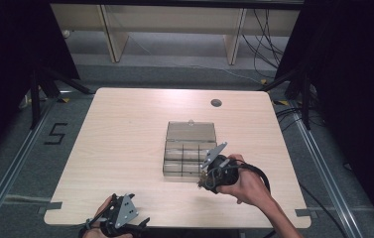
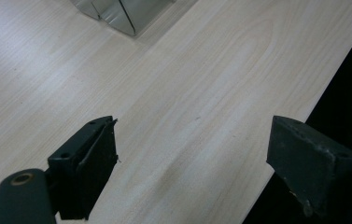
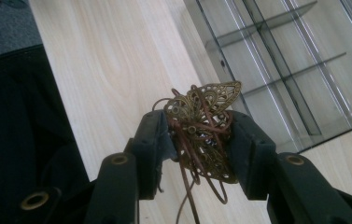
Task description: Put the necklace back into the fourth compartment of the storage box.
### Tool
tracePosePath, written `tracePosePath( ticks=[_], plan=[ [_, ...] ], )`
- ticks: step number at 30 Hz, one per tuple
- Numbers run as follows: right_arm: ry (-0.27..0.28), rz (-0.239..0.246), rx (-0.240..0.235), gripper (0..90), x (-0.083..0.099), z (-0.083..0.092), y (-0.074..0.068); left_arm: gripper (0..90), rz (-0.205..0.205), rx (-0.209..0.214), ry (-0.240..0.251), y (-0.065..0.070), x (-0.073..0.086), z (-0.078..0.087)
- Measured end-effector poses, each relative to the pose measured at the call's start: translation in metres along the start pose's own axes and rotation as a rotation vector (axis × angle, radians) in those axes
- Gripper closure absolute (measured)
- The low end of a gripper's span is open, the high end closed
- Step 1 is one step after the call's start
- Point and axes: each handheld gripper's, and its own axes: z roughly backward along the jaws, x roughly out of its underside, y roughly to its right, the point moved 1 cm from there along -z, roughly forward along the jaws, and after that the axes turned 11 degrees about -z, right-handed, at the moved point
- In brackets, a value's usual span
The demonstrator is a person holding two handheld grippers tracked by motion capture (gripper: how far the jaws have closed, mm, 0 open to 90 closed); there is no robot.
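Observation:
A clear plastic compartment box (image 1: 190, 151) lies open in the middle of the light wooden table (image 1: 125, 129), its lid tipped back. My right gripper (image 1: 205, 182) hovers just off the box's near right corner, shut on a bronze butterfly pendant (image 3: 204, 126) tangled with a brown cord. The pendant's filigree wings stick up between the black fingers (image 3: 152, 137), and the box's dividers (image 3: 281, 70) lie beyond them. My left gripper (image 1: 142, 224) rests low at the table's near edge, open, with bare wood (image 2: 187, 121) between its jaws. A corner of the box (image 2: 122, 14) shows at the top of the left gripper view.
A round cable hole (image 1: 216, 103) sits near the table's far right corner. Dark curtains and tripod legs (image 1: 40, 89) flank the table. Wooden furniture legs (image 1: 112, 34) and loose cables (image 1: 266, 44) stand beyond the far edge. A floor mark "5" (image 1: 55, 134) lies at left.

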Motion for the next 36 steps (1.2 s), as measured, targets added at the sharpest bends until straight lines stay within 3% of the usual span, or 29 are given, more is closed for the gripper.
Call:
tracePosePath(
  ticks=[6,7,9,25,36],
  plan=[
    [0.0,0.016,-0.031,58.7,-0.014,0.003,0.001,15.4,0.004,-0.003,0.001,0.0,0.0,0.0],
    [-0.004,-0.006,-0.032,58.7,-0.015,0.004,0.0,15.5,0.003,-0.002,0.0,0.0,0.0,0.0],
    [-0.002,0.013,-0.036,58.7,-0.019,0.004,0.002,15.4,0.004,-0.003,0.001,0.0,0.0,0.0],
    [-0.009,0.019,-0.027,58.7,-0.045,0.007,0.005,15.4,0.001,-0.003,0.0,-0.001,0.0,0.001],
    [-0.012,0.024,-0.022,58.7,-0.074,-0.005,0.013,15.4,0.002,-0.005,0.006,-0.001,0.0,0.002]
  ],
)
